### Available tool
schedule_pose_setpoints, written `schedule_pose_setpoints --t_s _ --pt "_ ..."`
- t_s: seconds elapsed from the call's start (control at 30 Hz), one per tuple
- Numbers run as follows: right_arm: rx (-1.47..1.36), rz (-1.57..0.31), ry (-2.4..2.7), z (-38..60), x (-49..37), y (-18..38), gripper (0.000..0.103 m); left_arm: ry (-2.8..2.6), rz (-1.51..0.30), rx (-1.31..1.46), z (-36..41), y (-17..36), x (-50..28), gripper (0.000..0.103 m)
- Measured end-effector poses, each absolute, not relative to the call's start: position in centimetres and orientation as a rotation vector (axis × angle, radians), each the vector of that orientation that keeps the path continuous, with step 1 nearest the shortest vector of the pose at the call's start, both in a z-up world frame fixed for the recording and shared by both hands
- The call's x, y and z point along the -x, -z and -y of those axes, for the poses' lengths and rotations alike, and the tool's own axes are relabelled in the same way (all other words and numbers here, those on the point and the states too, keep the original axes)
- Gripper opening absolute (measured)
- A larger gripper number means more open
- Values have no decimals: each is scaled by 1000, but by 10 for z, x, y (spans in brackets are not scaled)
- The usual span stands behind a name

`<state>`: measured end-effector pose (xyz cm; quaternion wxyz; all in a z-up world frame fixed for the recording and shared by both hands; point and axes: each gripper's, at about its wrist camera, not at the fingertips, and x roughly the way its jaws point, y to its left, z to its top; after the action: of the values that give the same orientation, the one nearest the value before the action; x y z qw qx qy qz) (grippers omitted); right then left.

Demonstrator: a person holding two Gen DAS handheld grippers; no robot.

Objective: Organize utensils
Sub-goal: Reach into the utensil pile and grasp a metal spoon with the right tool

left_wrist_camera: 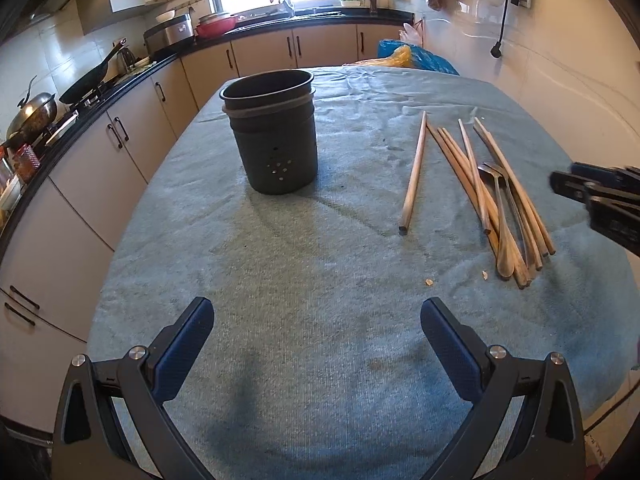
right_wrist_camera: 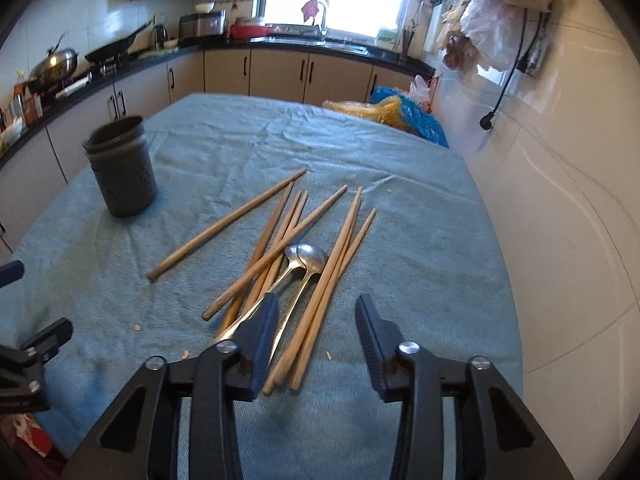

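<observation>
No utensil appears stowed: the dark holder [left_wrist_camera: 276,136] stands upright on the towel-covered table [left_wrist_camera: 320,340], at 11 o'clock in the left wrist view, its visible interior apparently empty. The chopsticks [right_wrist_camera: 292,264] and two metal spoons [right_wrist_camera: 308,260] lie loosely heaped at 12 o'clock from the right gripper [right_wrist_camera: 316,336], one chopstick [right_wrist_camera: 224,226] lying apart toward 10 o'clock. The right gripper's fingers are spread over the near ends of the heap, holding nothing. The left gripper [left_wrist_camera: 316,344] is spread wide and empty. Judged: sorting not begun. Crossed sticks over the spoons may hinder single picks; crumbs [left_wrist_camera: 429,281] nearby.
</observation>
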<state>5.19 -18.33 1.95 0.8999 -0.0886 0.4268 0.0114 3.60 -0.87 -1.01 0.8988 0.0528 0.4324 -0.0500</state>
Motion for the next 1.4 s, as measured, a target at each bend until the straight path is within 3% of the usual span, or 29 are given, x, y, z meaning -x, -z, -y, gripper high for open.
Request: schedule_pose_setpoints --t_s 0.17,0.57,1.07,1.4 --pt "249 -939 -25 173 -80 3 30 104 -905 -132 9 12 -36 103" --pt "350 -1047 63 177 -115 41 29 109 -924 -134 5 14 -49 103" --pt "34 -1087 46 263 -96 27 11 211 -911 -202 54 -1 -73 103" --pt "-185 -977 -133 299 -103 6 10 436 -1001 -121 93 -5 -113 103"
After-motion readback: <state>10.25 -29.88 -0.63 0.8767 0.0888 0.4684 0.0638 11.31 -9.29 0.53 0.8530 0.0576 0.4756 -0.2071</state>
